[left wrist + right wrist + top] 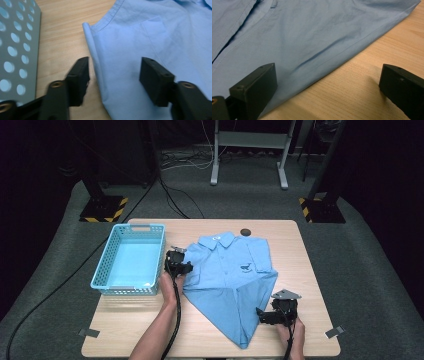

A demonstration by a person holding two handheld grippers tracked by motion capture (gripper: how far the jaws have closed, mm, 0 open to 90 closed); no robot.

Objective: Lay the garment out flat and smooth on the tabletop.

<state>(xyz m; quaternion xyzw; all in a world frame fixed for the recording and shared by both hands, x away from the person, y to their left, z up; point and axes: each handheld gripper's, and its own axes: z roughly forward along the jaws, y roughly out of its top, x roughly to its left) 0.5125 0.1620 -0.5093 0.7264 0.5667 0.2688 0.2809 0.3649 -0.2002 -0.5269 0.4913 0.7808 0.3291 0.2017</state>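
While both grippers stand released, a blue shirt (pixel 232 282) lies half-folded on the counter (pixel 310 285).
The left gripper (pixel 113 72) straddles its folded edge, apparently untouched; the right gripper (pixel 328 87) flanks its hem.

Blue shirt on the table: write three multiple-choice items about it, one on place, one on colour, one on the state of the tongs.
1. Where does the basket stand relative to the shirt?
A. at its left
B. on top of it
C. at its right

2. What colour is the shirt?
A. red
B. light blue
C. white

3. How do the left tongs stand?
A. clamped on the basket
B. shut on the collar
C. open, astride the shirt's folded edge

Answers: 1 A, the high view shows the basket beside the shirt's left side. 2 B, in all views. 3 C, the jaws stand apart, pressing nothing.
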